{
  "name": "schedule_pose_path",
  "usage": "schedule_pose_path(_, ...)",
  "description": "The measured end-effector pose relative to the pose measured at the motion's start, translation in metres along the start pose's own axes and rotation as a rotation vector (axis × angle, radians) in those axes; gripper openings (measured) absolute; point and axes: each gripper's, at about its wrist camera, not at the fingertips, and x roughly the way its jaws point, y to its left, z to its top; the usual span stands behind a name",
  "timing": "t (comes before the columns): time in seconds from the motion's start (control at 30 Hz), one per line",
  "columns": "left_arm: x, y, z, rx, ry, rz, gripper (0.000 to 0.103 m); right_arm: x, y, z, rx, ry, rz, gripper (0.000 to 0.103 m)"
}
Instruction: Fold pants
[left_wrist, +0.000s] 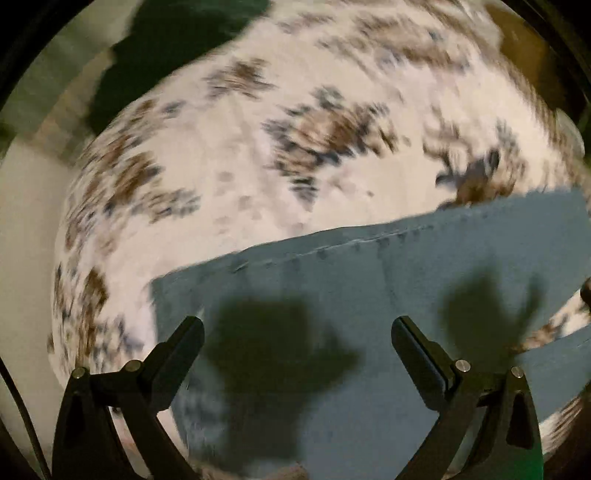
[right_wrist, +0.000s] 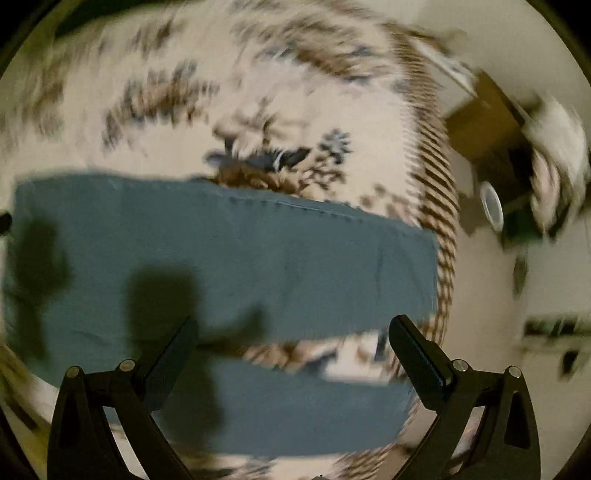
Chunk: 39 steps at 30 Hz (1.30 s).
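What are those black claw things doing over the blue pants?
Someone is getting ready to fold the blue pants, which lie flat on a flowery bedspread. The person holds a left gripper and a right gripper above them. Both have their fingers spread open, and neither has grabbed the cloth yet.
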Motion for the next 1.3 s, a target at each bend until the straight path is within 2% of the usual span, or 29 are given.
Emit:
schedule_pose_path(0.07,0.041,-0.023,0.018,0.113,0.027,0.01,0.103,0.059,0.011,0.03,-0.163,0.081,-0.037,0.103)
schedule_pose_path(0.13,0.083,-0.049,0.033,0.217,0.057,0.017,0.102,0.101,0.017,0.044,-0.271,0.131,-0.074,0.103)
schedule_pose_path(0.23,0.128,-0.067,0.046,0.324,0.12,-0.005,0.102,0.159,0.022,0.062,-0.406,0.192,-0.113,0.103)
schedule_pose_path(0.3,0.15,-0.071,0.053,0.379,0.165,-0.055,0.103,0.185,0.023,0.073,-0.479,0.22,-0.06,0.103)
schedule_pose_path(0.43,0.162,-0.066,0.063,0.454,0.182,-0.177,0.103,0.208,0.018,0.091,-0.585,0.272,0.081,0.103)
schedule_pose_path(0.47,0.162,-0.065,0.063,0.45,0.186,-0.192,0.102,0.21,0.017,0.093,-0.591,0.285,0.099,0.103)
schedule_pose_path(0.5,0.162,-0.066,0.063,0.454,0.181,-0.205,0.094,0.21,0.016,0.095,-0.594,0.292,0.108,0.103)
schedule_pose_path(0.53,0.158,-0.066,0.062,0.464,0.17,-0.232,0.088,0.209,0.018,0.096,-0.6,0.282,0.114,0.099)
schedule_pose_path(0.6,0.149,-0.065,0.06,0.457,0.149,-0.26,0.063,0.197,0.02,0.094,-0.619,0.251,0.125,0.083)
schedule_pose_path(0.63,0.147,-0.065,0.061,0.458,0.141,-0.263,0.056,0.192,0.021,0.089,-0.614,0.234,0.136,0.069)
schedule_pose_path(0.67,0.141,-0.063,0.062,0.457,0.126,-0.258,0.044,0.186,0.02,0.087,-0.591,0.224,0.146,0.052)
schedule_pose_path(0.7,0.138,-0.061,0.061,0.453,0.119,-0.255,0.032,0.179,0.018,0.086,-0.561,0.202,0.142,0.044)
schedule_pose_path(0.77,0.133,-0.054,0.066,0.419,0.116,-0.264,0.02,0.168,0.013,0.082,-0.52,0.162,0.123,0.013)
schedule_pose_path(0.83,0.123,-0.044,0.07,0.373,0.099,-0.276,0.014,0.151,0.005,0.077,-0.472,0.106,0.114,0.011)
schedule_pose_path(0.97,0.095,-0.032,0.065,0.329,0.026,-0.251,0.005,0.117,-0.017,0.056,-0.372,0.013,0.094,0.009)
schedule_pose_path(1.13,0.036,-0.006,0.038,0.231,-0.081,-0.242,0.004,0.069,-0.023,0.035,-0.243,-0.135,0.102,0.009)
schedule_pose_path(1.2,0.015,-0.02,0.011,0.177,-0.128,-0.245,0.004,0.051,-0.017,0.011,-0.175,-0.2,0.122,0.008)
schedule_pose_path(1.3,-0.009,-0.055,-0.045,0.086,-0.169,-0.26,0.004,0.009,0.001,-0.046,-0.058,-0.262,0.172,0.008)
